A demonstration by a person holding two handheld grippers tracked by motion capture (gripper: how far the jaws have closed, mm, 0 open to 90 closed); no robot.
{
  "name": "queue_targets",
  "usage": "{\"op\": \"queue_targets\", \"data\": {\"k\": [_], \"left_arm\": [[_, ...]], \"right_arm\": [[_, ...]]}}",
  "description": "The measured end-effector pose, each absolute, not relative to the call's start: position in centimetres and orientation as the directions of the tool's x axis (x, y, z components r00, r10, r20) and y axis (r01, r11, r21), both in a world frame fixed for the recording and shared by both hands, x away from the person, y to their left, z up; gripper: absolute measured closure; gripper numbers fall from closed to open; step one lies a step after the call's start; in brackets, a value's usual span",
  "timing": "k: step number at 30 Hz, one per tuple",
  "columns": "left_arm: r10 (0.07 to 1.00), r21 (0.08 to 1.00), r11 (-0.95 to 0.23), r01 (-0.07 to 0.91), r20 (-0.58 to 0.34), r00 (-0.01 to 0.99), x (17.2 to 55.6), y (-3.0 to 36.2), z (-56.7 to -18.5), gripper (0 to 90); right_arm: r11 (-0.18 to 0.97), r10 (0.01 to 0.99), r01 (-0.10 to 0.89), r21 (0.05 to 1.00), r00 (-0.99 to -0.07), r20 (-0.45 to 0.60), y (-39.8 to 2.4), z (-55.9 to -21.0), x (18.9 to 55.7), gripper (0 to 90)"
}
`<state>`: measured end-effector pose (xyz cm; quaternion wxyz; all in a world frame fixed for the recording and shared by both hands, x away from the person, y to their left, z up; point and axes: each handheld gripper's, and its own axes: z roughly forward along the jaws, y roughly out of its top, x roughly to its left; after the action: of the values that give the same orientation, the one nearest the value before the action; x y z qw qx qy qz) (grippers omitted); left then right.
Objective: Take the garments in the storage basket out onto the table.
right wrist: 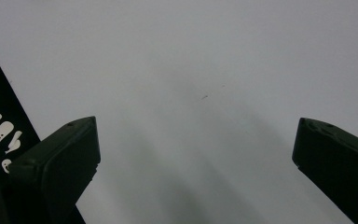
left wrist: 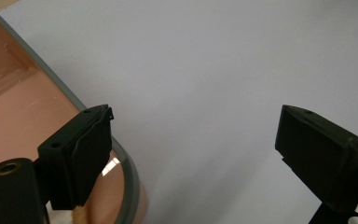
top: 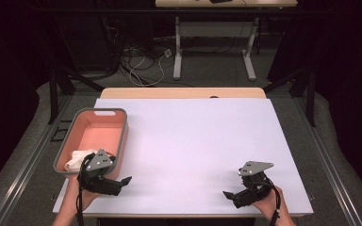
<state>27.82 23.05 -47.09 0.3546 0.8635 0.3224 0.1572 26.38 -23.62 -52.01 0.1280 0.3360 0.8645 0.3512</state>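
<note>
At the near-left corner of the white table top [top: 193,141], the left gripper [top: 122,181] sits just beside the near end of the pink plastic bin with grey rim [top: 118,141]. Jaws spread wide, nothing between them, pads touching nothing. In the left gripper view its gripper [left wrist: 193,140] looks along the bare white surface; the bin's grey rim [left wrist: 74,100] curves past just behind the left jaw, pink floor beyond it. White crumpled cloth [top: 78,159] lies inside the bin at its near end, just behind and left of the gripper body, partly hidden by the grey three-cornered plate. Cloth is not gripped.

Right gripper [top: 227,194] is well apart, at the near-right part of the table, jaws pointing left toward the other one. Right gripper view: gripper [right wrist: 196,149] released, jaws wide, only bare table between and ahead of them. Whether either tool rests on the table or hangs just above it cannot be told.
</note>
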Motion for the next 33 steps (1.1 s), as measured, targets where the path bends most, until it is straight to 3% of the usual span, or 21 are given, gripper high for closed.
{"op": "queue_targets", "data": {"k": [33], "left_arm": [[0.732,0.638,-0.549,0.54,0.054,0.68,32.8,27.6,-44.8,10.8]], "right_arm": [[0.534,0.662,0.492,0.687,-0.749,0.021,-23.5,-52.4,26.4,0.2]]}}
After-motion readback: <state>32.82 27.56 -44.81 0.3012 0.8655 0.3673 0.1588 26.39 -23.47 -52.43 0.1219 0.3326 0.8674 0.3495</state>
